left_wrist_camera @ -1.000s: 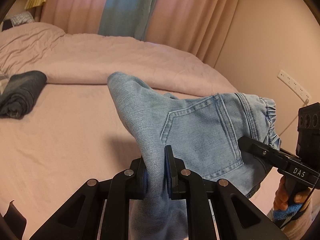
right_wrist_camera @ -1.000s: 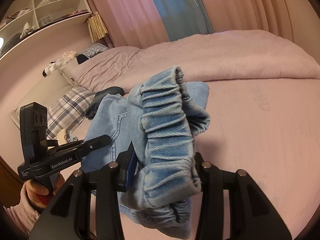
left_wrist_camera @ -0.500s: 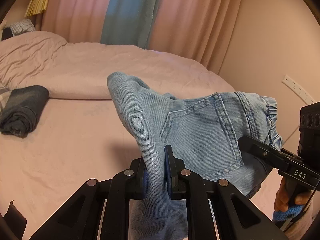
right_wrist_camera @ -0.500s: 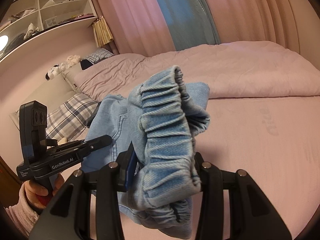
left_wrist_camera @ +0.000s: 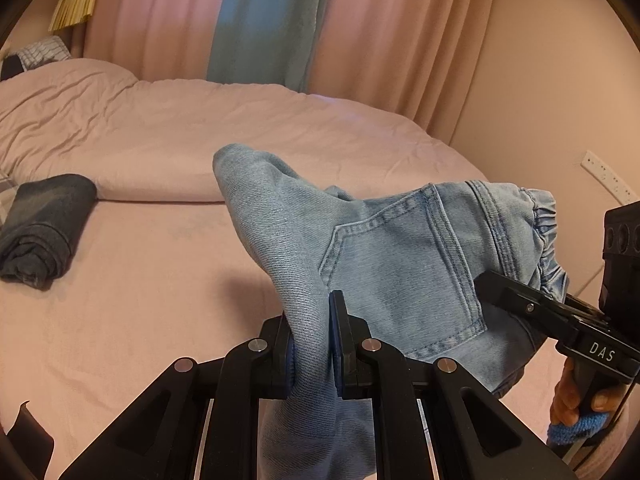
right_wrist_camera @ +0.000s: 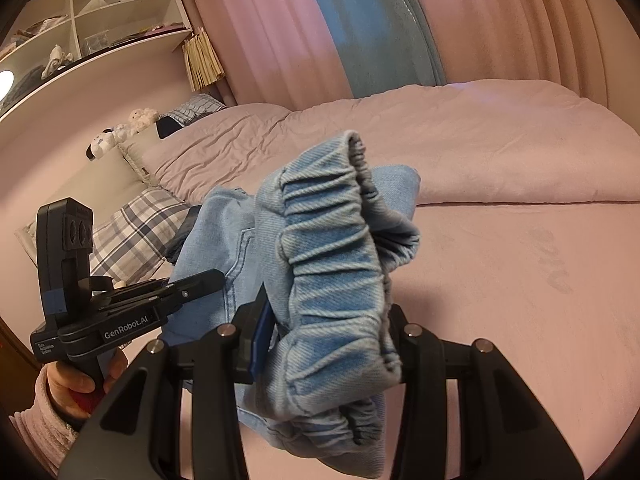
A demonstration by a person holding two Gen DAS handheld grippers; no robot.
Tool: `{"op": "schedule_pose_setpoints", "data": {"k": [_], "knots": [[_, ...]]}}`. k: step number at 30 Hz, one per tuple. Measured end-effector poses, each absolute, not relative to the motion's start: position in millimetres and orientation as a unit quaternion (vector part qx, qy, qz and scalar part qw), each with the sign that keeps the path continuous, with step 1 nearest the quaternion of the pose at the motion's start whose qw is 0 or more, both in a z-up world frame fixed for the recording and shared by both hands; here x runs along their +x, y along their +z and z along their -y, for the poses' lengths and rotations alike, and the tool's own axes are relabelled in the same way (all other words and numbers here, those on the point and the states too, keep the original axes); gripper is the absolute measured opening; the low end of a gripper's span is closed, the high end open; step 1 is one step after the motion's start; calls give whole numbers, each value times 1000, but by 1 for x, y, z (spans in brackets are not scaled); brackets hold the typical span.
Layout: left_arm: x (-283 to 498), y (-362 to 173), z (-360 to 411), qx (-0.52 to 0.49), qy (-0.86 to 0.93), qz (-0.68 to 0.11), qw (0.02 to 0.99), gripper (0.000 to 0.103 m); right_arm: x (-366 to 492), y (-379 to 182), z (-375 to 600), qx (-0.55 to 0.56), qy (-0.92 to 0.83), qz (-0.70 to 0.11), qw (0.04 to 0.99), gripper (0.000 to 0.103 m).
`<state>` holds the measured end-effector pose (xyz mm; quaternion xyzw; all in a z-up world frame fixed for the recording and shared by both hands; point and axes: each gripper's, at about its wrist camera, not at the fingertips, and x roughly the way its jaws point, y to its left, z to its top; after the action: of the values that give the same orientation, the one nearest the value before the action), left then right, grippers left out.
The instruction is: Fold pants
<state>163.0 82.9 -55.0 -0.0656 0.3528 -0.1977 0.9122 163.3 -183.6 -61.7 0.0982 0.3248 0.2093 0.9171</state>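
Light blue denim pants point(left_wrist_camera: 400, 264), held up in the air over the pink bed point(left_wrist_camera: 160, 280), near its front edge. Left gripper point(left_wrist_camera: 312, 344) clamped tight on a fold of the leg cloth. Right gripper point(right_wrist_camera: 332, 336) clamped on the bunched elastic waistband point(right_wrist_camera: 332, 264), with jaws standing wider. Dark rolled cloth point(left_wrist_camera: 40, 232) lying at the left edge of the bed, just before the folded duvet point(left_wrist_camera: 200, 132).

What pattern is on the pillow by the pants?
The pillow has a grey and white plaid check, seen best in the right wrist view.
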Motion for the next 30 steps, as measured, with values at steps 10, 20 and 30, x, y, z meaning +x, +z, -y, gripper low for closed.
{"op": "schedule_pose_setpoints", "data": {"k": [10, 20, 30], "knots": [[186, -74, -79, -60, -192, -375, 905, 11, 188, -80, 177, 99, 207, -340, 912, 42], [205, -93, -75, -62, -187, -398, 896, 11, 211, -100, 175, 104, 202, -361, 904, 41], [218, -104, -73, -62, -184, -412, 890, 11, 223, -114, 166, 105, 195, -374, 901, 41]]}}
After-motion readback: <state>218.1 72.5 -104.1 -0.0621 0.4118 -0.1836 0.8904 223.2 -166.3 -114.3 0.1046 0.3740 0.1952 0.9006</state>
